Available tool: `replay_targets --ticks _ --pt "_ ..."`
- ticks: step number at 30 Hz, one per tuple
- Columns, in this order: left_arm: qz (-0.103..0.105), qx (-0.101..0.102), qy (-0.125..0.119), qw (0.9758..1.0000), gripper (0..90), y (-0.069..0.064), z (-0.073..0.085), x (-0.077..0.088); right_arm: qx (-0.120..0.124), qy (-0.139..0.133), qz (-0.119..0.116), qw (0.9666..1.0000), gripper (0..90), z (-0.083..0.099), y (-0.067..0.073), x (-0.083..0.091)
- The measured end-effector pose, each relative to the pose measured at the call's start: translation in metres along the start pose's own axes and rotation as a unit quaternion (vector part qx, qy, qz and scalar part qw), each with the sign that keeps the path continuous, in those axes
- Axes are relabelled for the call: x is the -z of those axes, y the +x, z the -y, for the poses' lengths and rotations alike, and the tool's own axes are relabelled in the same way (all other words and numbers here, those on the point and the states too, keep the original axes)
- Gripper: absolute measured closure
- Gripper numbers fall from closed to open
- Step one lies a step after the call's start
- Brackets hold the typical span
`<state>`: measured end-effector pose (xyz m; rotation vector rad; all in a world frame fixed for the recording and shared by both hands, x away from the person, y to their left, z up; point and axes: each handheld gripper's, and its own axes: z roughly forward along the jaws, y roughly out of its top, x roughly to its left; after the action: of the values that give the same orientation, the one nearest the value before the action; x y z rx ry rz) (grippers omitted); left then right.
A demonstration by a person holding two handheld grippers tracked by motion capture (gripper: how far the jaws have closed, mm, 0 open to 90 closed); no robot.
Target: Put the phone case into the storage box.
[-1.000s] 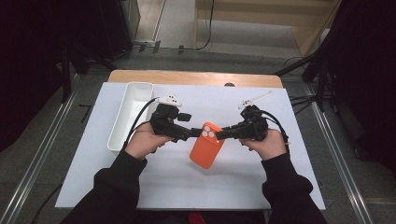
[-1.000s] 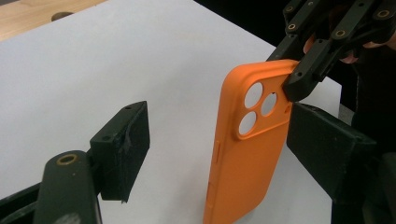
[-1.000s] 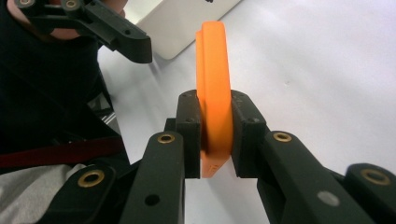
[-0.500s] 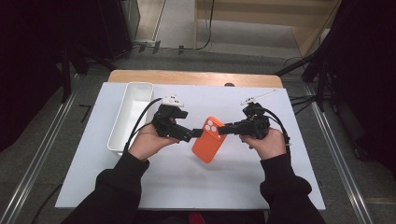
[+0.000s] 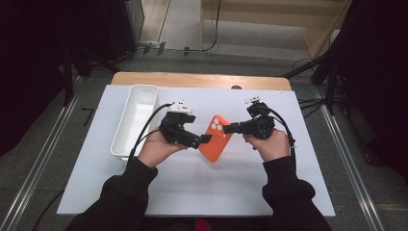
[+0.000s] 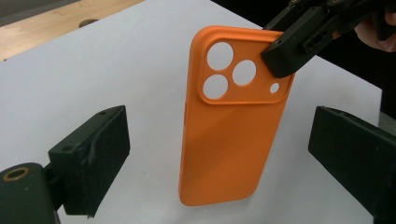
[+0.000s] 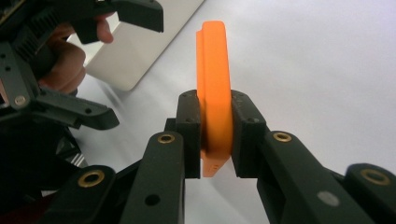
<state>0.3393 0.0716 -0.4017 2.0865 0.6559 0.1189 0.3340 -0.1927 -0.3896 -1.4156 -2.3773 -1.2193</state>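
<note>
White table: white tray at far left. Orange phone case lifted at centre, clamped at its camera end by the right gripper. Left gripper just beside it; its jaws have just been opening, clear of the case.

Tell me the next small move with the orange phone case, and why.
Probably close the left gripper on the lower part of the phone case. Its jaws have just opened and stand apart on either side of the case without touching it, while the right gripper pinches the camera end.
</note>
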Motion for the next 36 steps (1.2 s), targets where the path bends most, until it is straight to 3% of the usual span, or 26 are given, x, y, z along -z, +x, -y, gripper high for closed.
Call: replay_targets --ticks 7,10,14,18,27,31,36 --pt "-0.017 -0.011 -0.007 0.9998 5.6 -0.003 0.001 0.000 -0.013 0.003 0.005 0.9999 74.7 -0.006 -0.001 -0.003" --pt "-0.012 -0.012 -0.007 0.9998 5.6 -0.005 0.001 -0.001 -0.016 0.005 0.006 0.9998 74.6 -0.009 0.000 -0.006" --pt "-0.022 -0.012 -0.011 0.9996 5.6 -0.006 0.001 -0.001 -0.020 0.005 0.018 0.9996 74.6 -0.013 0.002 -0.009" --pt "-0.036 -0.013 -0.014 0.9992 5.4 -0.007 0.002 -0.003 -0.018 0.002 0.018 0.9997 74.6 -0.017 0.002 -0.013" --pt "-0.037 -0.023 -0.009 0.9990 3.3 -0.010 0.004 -0.007 -0.007 0.000 0.020 0.9998 74.6 -0.023 0.006 -0.020" --pt "-0.055 -0.030 -0.009 0.9980 3.3 -0.011 0.004 -0.009 -0.006 0.001 0.018 0.9998 74.6 -0.025 0.006 -0.022" --pt "-0.064 -0.038 -0.018 0.9970 1.8 -0.013 0.003 -0.010 -0.007 0.003 0.017 0.9998 74.6 -0.026 0.006 -0.022"
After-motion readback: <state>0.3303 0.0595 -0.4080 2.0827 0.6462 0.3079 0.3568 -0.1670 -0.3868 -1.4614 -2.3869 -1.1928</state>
